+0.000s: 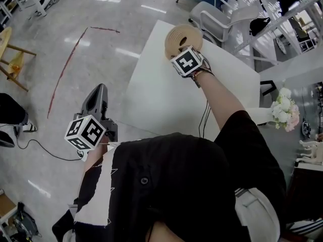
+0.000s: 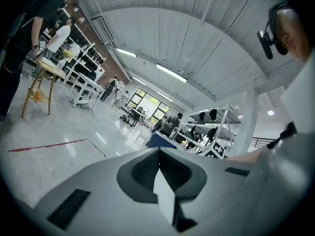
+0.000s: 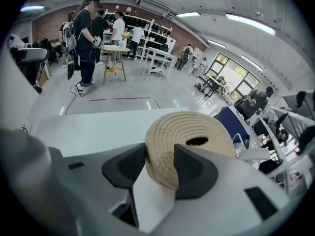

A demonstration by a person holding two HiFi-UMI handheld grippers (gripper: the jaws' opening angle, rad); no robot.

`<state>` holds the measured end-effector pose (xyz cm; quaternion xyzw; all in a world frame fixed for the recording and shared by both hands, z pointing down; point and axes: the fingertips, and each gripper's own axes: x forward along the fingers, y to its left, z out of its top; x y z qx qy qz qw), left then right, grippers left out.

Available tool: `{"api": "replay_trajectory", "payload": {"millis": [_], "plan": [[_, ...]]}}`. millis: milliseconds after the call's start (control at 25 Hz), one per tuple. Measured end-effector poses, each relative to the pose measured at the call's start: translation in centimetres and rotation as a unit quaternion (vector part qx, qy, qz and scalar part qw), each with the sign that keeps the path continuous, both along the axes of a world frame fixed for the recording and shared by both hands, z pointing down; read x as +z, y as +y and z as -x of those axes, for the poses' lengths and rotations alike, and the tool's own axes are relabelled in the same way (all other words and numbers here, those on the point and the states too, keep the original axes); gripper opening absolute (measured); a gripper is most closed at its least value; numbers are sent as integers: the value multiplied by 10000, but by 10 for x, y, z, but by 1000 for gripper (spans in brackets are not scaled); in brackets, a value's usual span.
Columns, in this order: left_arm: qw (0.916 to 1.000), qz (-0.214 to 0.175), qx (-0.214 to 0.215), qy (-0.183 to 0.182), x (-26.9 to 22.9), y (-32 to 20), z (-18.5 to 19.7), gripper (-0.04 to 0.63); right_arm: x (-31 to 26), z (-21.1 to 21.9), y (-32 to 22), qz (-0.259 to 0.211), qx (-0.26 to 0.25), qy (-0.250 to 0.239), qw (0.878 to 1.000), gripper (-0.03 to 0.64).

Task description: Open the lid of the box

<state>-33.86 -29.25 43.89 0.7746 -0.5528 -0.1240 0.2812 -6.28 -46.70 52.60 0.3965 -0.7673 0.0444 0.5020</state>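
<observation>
Woven lid (image 3: 189,141), rim seemingly pinched between wide jaws of right gripper (image 3: 160,157); left gripper (image 2: 158,154) closed, empty.

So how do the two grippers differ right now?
The right gripper has its jaws apart, clamped on the rim of the woven box; the left gripper has its jaws together on nothing. The right gripper tilts down over the white table; the left gripper is held beside the table, over the floor. Both carry a marker cube.
</observation>
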Motion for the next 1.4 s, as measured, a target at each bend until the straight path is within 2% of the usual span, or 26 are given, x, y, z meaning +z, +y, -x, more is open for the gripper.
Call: {"api": "replay_trajectory", "payload": {"millis": [160, 400, 880, 1160, 1400], "plan": [[10000, 5, -24, -40, 2, 1, 2, 9, -3, -13, 1, 97, 184, 63, 9998, 184], [10000, 6, 18, -16, 2, -2, 1, 9, -10, -14, 3, 264, 298, -409, 9984, 186], [9999, 38, 137, 63, 5, -8, -3, 9, -24, -14, 3, 245, 527, -819, 9949, 181], [9999, 46, 112, 124, 6, -9, -2, 9, -27, -18, 7, 341, 765, -1253, 9886, 176], [9998, -3, 160, 121, 4, -10, -10, 9, -31, -22, 7, 210, 804, -1438, 9861, 155]]}}
